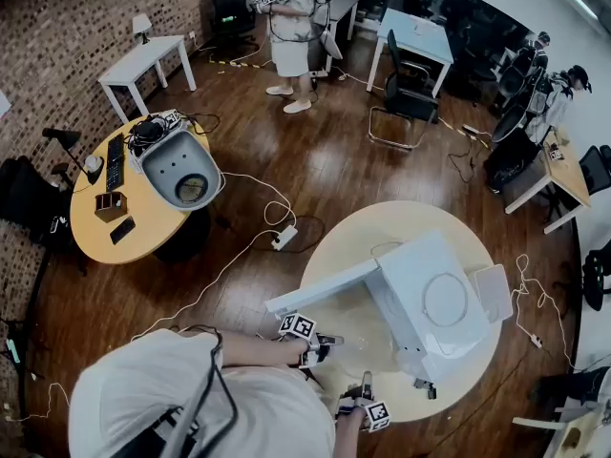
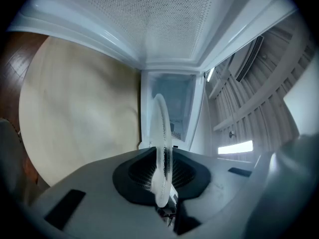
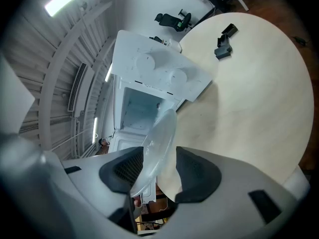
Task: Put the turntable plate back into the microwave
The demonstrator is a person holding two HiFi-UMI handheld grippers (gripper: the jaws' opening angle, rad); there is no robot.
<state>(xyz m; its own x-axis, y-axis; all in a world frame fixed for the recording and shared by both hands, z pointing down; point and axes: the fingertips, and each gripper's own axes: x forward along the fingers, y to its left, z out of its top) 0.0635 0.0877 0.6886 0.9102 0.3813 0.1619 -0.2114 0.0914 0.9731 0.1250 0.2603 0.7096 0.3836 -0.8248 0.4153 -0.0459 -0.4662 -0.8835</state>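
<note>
Glass turntable plate (image 2: 160,133) stands clamped in left hand-held gripper (image 2: 162,176), loose within parted right hand-held gripper (image 3: 162,172).

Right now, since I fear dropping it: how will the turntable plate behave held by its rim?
Probably stiff: the turntable plate stands edge-on, unbent, pinched in the left gripper. Likely fragile and slippery, as it looks like smooth clear glass. It may pivot, since the right gripper has its jaws apart around the rim, leaving one narrow grip.
</note>
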